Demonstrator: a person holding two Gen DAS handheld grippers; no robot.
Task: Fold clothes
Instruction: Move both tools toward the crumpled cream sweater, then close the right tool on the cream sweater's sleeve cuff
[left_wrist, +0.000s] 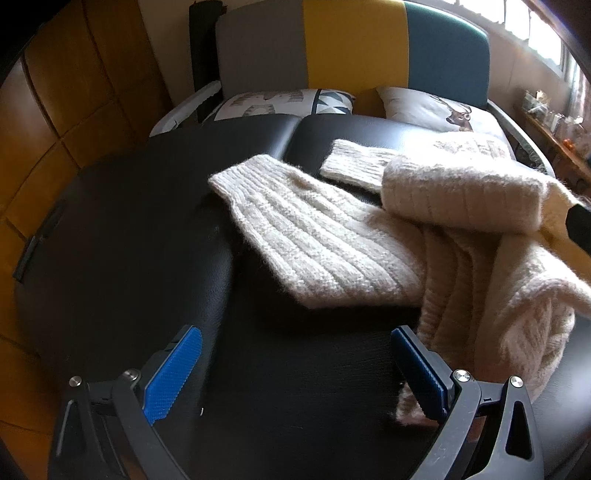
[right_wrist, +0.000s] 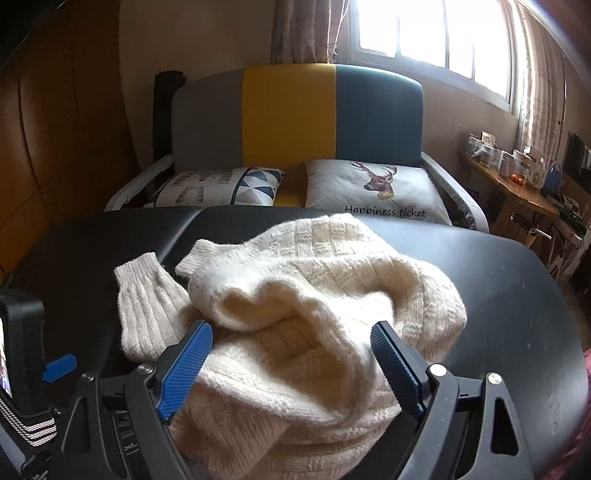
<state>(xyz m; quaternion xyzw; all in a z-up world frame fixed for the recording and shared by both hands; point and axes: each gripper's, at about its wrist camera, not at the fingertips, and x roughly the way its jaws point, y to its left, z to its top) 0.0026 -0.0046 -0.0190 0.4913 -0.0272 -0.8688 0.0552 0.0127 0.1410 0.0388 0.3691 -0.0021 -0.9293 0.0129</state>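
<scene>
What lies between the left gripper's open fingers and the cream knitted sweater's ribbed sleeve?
Only bare black padded tabletop, seen in the left wrist view between left gripper and sleeve.

The black desk (left_wrist: 129, 221) lies bare on the left and near side; the cream sweater (left_wrist: 461, 229) heaps over the right, pillows (right_wrist: 369, 188) beyond.
</scene>
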